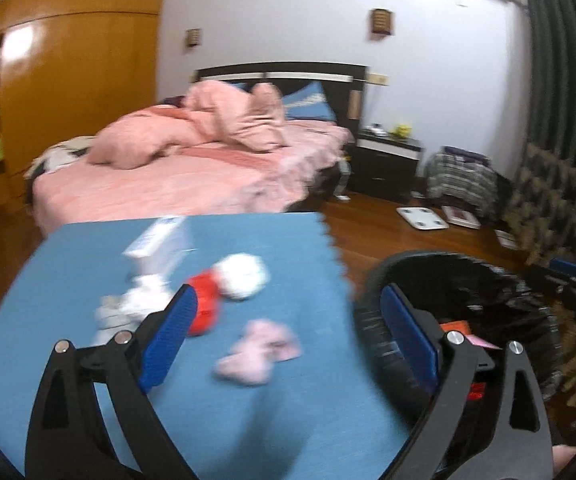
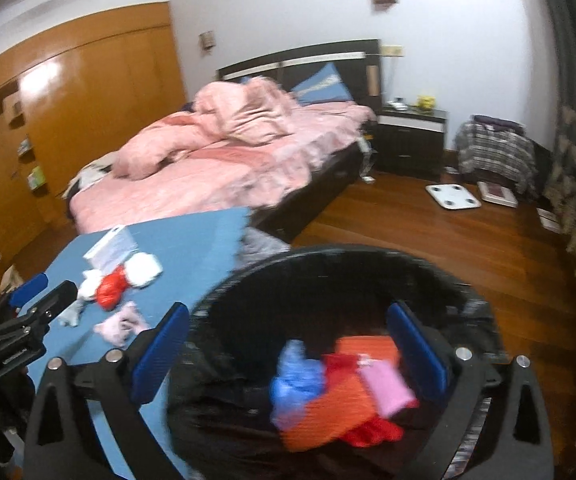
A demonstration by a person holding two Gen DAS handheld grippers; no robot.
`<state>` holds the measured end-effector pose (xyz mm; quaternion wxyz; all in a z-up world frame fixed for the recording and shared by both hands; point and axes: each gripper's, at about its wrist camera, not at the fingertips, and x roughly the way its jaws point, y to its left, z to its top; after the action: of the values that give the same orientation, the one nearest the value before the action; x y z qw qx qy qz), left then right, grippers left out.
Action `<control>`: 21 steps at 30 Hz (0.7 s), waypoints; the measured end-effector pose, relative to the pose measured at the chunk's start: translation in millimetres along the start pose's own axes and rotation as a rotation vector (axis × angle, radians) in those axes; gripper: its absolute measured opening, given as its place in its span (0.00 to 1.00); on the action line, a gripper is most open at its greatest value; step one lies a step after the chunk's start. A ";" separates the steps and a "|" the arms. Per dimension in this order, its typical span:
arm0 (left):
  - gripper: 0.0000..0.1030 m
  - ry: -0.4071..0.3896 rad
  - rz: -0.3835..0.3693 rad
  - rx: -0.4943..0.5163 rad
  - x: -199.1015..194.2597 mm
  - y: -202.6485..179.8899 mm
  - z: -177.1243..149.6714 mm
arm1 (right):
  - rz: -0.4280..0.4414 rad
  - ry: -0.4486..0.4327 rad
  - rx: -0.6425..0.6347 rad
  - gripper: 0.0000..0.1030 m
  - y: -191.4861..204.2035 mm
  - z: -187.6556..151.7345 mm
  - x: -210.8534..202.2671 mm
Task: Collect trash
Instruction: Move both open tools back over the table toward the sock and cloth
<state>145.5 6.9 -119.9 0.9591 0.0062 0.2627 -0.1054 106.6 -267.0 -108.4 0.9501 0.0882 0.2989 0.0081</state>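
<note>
Both the left gripper (image 1: 283, 330) and the right gripper (image 2: 288, 350) are seen with jaws spread wide and nothing between them. Crumpled trash (image 1: 243, 282) is left lying on the blue table (image 1: 67, 280), while more trash is gathered inside the black bin (image 2: 328, 258) beside it.

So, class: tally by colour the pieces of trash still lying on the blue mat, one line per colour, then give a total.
White: 3 (box, round wad, crumpled tissue)
Red: 1 (crumpled wrapper)
Pink: 1 (crumpled piece)
Grey-white: 1 (small scrap)
Total: 6
</note>
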 end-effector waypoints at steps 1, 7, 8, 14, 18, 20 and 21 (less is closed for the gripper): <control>0.88 0.000 0.026 -0.008 -3.2 11.3 -2.0 | 0.033 0.006 -0.016 0.94 15.4 0.2 5.4; 0.88 0.015 0.168 -0.064 -16.9 77.6 -16.9 | 0.158 0.016 -0.095 0.94 83.2 0.1 27.4; 0.88 0.019 0.190 -0.078 -18.1 88.6 -19.7 | 0.181 0.020 -0.107 0.94 95.8 -0.5 32.3; 0.88 0.043 0.268 -0.120 -16.8 132.4 -32.8 | 0.257 0.053 -0.153 0.94 155.4 -8.7 65.0; 0.88 0.070 0.292 -0.140 -8.9 151.1 -40.7 | 0.254 0.084 -0.186 0.94 181.9 -18.7 88.3; 0.88 0.081 0.299 -0.150 -5.1 159.1 -45.2 | 0.241 0.116 -0.201 0.94 192.9 -25.7 104.4; 0.88 0.084 0.300 -0.153 -4.0 161.9 -47.0 | 0.236 0.126 -0.204 0.94 195.7 -28.3 109.7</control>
<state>151.8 169.2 -165.4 0.9499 -0.0231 0.3059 0.0598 187.9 -62.4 -159.6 0.9260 0.0253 0.3431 0.1556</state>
